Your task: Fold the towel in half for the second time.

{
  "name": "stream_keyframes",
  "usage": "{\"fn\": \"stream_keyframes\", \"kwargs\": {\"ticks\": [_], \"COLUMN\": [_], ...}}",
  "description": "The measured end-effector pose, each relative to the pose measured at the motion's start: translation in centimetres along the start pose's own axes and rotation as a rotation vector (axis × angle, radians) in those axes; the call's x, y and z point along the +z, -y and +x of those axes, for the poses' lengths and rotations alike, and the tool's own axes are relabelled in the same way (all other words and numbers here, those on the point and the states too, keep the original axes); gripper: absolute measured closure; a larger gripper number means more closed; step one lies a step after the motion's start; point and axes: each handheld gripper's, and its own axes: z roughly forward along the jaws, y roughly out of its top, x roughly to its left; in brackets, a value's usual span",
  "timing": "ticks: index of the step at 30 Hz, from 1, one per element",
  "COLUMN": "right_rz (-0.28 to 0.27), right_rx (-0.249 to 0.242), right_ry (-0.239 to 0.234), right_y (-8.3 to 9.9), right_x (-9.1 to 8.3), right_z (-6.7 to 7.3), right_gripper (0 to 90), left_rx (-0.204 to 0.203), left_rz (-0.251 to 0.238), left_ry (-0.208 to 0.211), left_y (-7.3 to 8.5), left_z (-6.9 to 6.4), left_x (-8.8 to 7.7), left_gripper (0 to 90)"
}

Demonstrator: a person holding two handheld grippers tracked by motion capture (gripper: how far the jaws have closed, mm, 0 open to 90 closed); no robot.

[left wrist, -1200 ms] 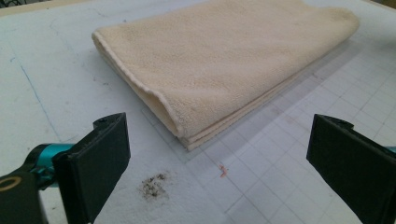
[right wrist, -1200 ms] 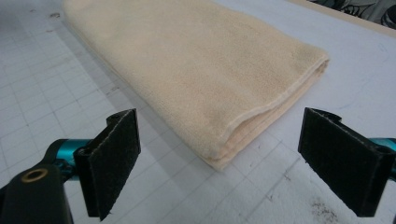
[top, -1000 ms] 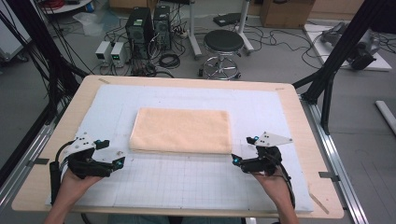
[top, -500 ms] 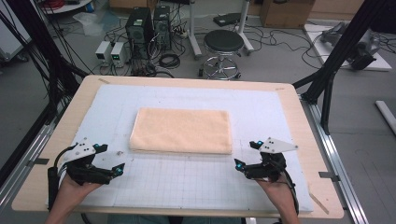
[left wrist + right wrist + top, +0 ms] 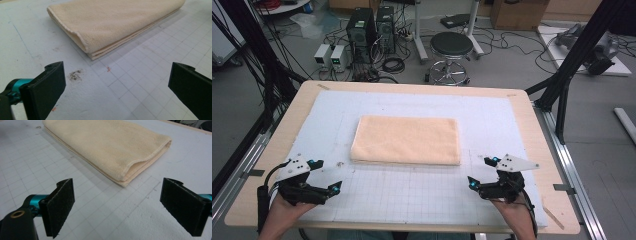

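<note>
1. The folded peach towel [image 5: 406,140] lies flat at the middle of the white grid mat [image 5: 412,195], on the table [image 5: 532,120].
2. The left gripper [image 5: 324,175] sits near its front-left corner, jaws wide apart, empty.
3. The right gripper [image 5: 479,172] sits near its front-right corner, jaws likewise spread, empty.

Pretty open desk [image 5: 532,150] here. The only thing sitting in the way is the folded towel [image 5: 406,139], dead centre of the high view. The gridded strip across the lower part of the frame is bare, with the left claw [image 5: 326,176] and right claw [image 5: 478,172] at its two ends, both wide open. Clear mat lies between each claw and the towel's near corners, and along the top and side margins.
</note>
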Motion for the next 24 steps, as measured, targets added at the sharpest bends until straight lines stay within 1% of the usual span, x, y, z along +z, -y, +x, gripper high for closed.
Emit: {"fn": "stream_keyframes", "kwargs": {"ticks": [3, 5, 8, 10, 15, 20, 24], "right_rz": [0.002, 0.005, 0.002, 0.000, -0.005, 0.000, 0.009], "right_rx": [0.000, 0.006, -0.008, -0.006, -0.010, -0.004, -0.017], "right_ry": [0.003, 0.000, 0.008, 0.014, 0.002, 0.006, 0.002], "right_y": [0.2, 0.3, 0.4, 0.5, 0.7, 0.9, 1.0], "right_x": [-0.1, -0.2, -0.4, -0.5, -0.9, -1.1, -1.0], "right_z": [0.0, 0.1, 0.2, 0.3, 0.3, 0.3, 0.3], "right_gripper": [11.7, 11.7, 11.7, 11.3, 10.9, 10.9, 10.9], "left_rx": [0.002, -0.005, -0.006, -0.005, -0.005, -0.004, -0.008], "left_rz": [0.000, -0.004, -0.005, -0.005, -0.008, -0.003, -0.004], "left_ry": [-0.004, -0.004, -0.004, -0.003, -0.003, -0.001, 0.002], "left_y": [0.1, 0.1, 0.1, 0.2, 0.1, 0.2, 0.2], "left_z": [0.1, 0.1, 0.0, 0.0, 0.0, 0.1, 0.1], "left_x": [-0.2, -0.3, -0.3, -0.4, -0.4, -0.4, -0.4], "left_gripper": [1.7, 1.7, 1.7, 1.7, 1.7, 1.7, 1.7]}}
